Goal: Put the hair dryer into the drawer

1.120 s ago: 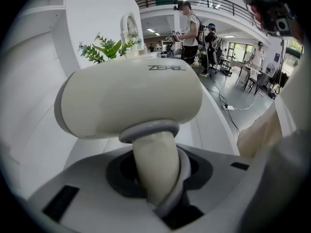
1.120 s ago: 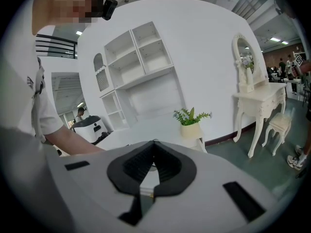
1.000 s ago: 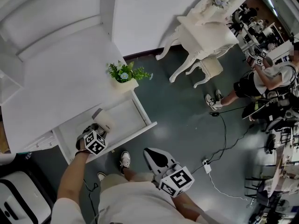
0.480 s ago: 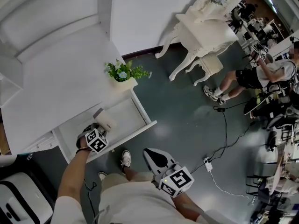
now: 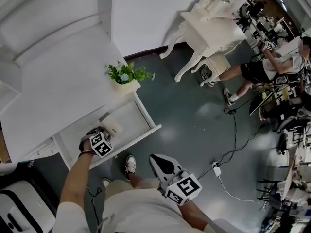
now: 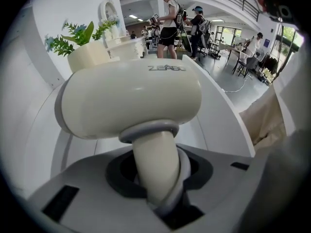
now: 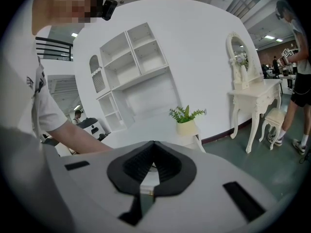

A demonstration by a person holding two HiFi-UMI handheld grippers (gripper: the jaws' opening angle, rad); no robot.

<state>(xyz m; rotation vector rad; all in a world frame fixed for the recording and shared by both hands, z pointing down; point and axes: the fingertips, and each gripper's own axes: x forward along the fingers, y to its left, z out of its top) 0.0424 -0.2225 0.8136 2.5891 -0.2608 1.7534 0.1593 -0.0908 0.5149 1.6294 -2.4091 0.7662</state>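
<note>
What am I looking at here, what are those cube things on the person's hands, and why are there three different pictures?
There is no robot here. A person holds a two-jaw gripper in each hand, and the patterned cubes are part of those grippers. The head view comes from a camera on the person's head, looking steeply down. The other two views come from cameras riding on each gripper, looking along its jaws. The left gripper is clamped on the handle of a cream hair dryer, at the open white drawer of a cabinet with a potted plant on top. The right gripper is shut and empty, near the person's waist.
</note>
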